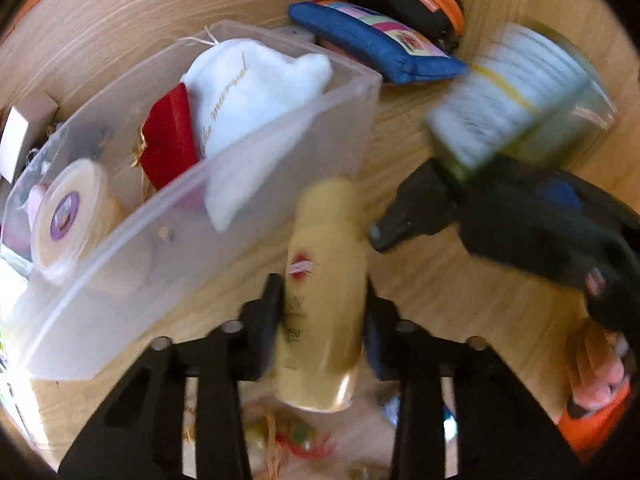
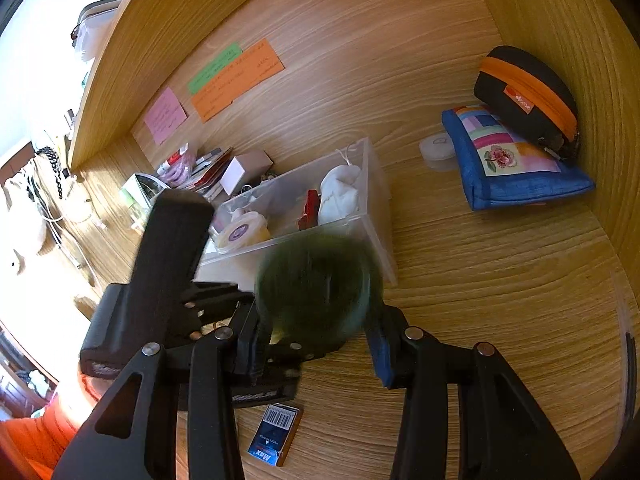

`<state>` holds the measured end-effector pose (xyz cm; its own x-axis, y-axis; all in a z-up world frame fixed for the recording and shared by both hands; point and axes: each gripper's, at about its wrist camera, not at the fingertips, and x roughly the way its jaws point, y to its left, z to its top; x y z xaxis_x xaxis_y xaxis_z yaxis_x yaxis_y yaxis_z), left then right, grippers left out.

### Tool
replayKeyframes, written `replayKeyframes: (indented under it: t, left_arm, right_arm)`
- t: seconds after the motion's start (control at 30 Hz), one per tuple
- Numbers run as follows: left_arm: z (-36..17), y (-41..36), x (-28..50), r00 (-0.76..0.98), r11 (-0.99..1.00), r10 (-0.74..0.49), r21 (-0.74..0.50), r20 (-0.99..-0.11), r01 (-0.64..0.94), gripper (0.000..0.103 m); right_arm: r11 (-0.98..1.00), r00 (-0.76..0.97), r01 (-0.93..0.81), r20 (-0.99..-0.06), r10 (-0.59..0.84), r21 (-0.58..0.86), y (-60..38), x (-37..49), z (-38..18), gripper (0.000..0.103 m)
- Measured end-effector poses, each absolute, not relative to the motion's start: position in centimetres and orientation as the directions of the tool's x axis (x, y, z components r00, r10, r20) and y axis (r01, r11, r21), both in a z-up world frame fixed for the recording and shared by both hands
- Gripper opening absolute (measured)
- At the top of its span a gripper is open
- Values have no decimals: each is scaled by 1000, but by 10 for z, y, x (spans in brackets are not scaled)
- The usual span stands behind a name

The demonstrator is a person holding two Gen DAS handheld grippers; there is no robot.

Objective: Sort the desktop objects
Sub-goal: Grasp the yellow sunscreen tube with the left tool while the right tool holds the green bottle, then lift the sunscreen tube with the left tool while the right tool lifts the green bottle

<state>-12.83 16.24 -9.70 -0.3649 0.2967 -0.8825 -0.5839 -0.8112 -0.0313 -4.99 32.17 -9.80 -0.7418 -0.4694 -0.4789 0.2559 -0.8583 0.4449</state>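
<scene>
Your left gripper point(image 1: 322, 300) is clamped on a cream bottle point(image 1: 322, 300) at lower centre, just beside the clear plastic bin point(image 1: 224, 184) to its left. Your right gripper point(image 2: 320, 328) grips a blurred, seemingly green-lidded jar point(image 2: 318, 284), upper right in the left view. Behind, a blue pouch point(image 2: 516, 168) and black case point(image 2: 528, 92) rest on the wooden surface point(image 2: 480, 300).

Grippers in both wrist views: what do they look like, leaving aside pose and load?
Both the left gripper and the right gripper are matte black linkage frames with triangular cutouts and silver rivets. Each has blue padding on one finger. An orange handle part shows under the person's fingers. No cables visible.
</scene>
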Motion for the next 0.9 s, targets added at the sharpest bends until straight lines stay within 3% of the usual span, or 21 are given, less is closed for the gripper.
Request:
replayKeyframes:
  t: [0.27,0.57,0.9]
  left_arm:
    - [-97,115,-120,-310,-828,350,-137,-884,-543,25]
    - [-101,124,-119,-372,-828,256,-4,-892,-560,26]
    - [-105,120,-108,-435,-845,247,27,-866,-534,27]
  right_arm:
    - [-867,-725,279,-501,-472,413,313,-52,-99,38]
    - [-909,-701,269,-583,-411,318,293,-58,-105,39]
    - [-949,-595,246,-741,-310,199,272,-91,-126,40]
